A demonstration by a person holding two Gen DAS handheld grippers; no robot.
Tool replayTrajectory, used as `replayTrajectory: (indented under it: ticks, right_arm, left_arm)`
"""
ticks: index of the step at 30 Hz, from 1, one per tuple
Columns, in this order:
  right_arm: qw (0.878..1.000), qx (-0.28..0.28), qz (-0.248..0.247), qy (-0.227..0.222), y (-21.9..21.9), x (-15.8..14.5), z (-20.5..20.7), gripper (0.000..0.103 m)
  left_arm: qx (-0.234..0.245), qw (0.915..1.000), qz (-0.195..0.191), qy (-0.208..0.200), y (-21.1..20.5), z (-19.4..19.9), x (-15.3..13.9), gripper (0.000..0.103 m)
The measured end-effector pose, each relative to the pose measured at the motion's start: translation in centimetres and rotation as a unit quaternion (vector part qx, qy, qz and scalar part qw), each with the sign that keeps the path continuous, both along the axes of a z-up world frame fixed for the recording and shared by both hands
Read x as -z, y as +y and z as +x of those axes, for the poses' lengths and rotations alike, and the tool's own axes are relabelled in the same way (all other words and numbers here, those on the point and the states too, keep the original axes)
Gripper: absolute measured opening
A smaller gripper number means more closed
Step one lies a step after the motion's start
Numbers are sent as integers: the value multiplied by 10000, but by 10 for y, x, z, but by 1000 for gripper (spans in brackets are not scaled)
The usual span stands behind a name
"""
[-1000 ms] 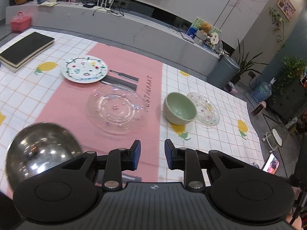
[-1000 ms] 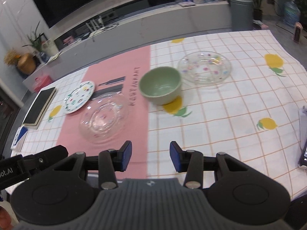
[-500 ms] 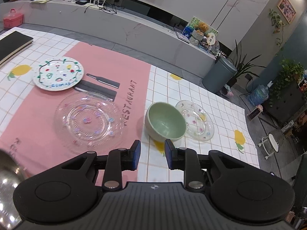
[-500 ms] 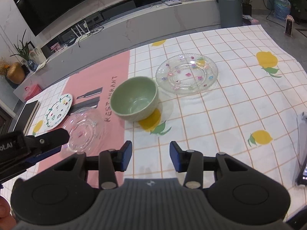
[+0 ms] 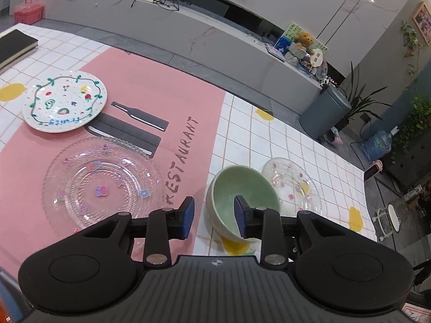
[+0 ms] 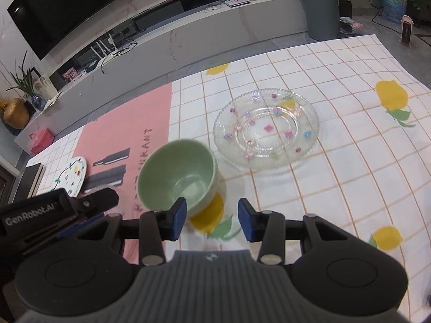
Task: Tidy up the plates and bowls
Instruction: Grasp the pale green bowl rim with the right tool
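A pale green bowl [image 5: 242, 185] stands on the checked cloth beside the pink mat. My left gripper [image 5: 214, 216] hovers just in front of it with its jaws opening; the bowl's left wall shows in the gap, and the pads do not press on it. My right gripper [image 6: 212, 216] is open and holds nothing, just to the right of the green bowl [image 6: 180, 169], whose near rim its left finger overlaps. A small clear glass plate [image 6: 266, 129] lies behind the bowl. A larger glass plate [image 5: 99, 185] and a white painted plate [image 5: 64, 102] lie on the mat.
The pink placemat [image 5: 161, 102] covers the table's left half. A black book [image 5: 13, 48] lies at the far left corner. Beyond the table's far edge stand a grey bin [image 5: 326, 113] and a long low console. My left gripper's arm [image 6: 54, 210] crosses the right view's left side.
Both grippers have moved in toward the green bowl, which now looms larger. The steel bowl has slid out of the left view. The left jaws stand wider apart.
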State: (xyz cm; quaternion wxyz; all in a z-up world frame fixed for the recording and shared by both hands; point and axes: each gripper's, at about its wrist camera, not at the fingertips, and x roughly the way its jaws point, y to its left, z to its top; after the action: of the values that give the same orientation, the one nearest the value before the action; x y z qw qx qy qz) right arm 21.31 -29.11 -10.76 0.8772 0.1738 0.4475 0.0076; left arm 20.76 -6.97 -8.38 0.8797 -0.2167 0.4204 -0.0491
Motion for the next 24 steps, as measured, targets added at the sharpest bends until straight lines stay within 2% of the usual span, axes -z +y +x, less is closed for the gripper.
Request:
replayTrajectory:
  ticks: [7,12,21,24]
  right_arm:
    - [9997,77,141,202,-1,16,29,42]
    - [9992,91,190,337,-1,29,44,31]
    - [9981,49,367,493,0,43,55,19]
    - [9979,38,416,494,1,44,56,15]
  left_arm:
    - [-24,9998,75,188,-6,28,20,36]
    - [6,9990,182,408,-10,41,32,36]
    - [127,9974,328,622,-18,53,46,23]
    - [241,9973,292,628,-19,56,45,14]
